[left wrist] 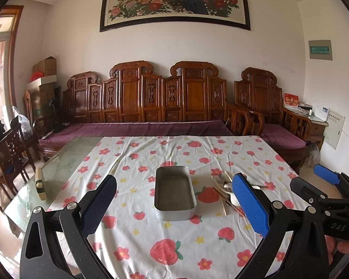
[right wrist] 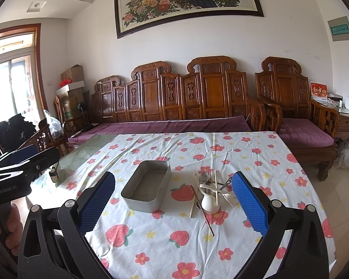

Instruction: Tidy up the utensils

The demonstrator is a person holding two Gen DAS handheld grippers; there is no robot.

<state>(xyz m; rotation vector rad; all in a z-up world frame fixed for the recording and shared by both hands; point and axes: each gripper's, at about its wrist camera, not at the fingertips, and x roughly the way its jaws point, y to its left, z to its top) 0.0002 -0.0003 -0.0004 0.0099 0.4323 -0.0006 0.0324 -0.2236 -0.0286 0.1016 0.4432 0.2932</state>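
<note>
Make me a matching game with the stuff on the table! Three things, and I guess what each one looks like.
Things:
1. metal tin
2. pile of utensils
3. tablecloth

Looks:
A. heaped up, right of the tin
B. white with pink strawberries and flowers
C. grey, with nothing in it

Pairs: 1-C, 2-A, 3-B

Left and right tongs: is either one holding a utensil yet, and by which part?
Neither. The left tongs and right tongs are both open and empty; the mixed utensil pile lies untouched on the cloth.
</note>
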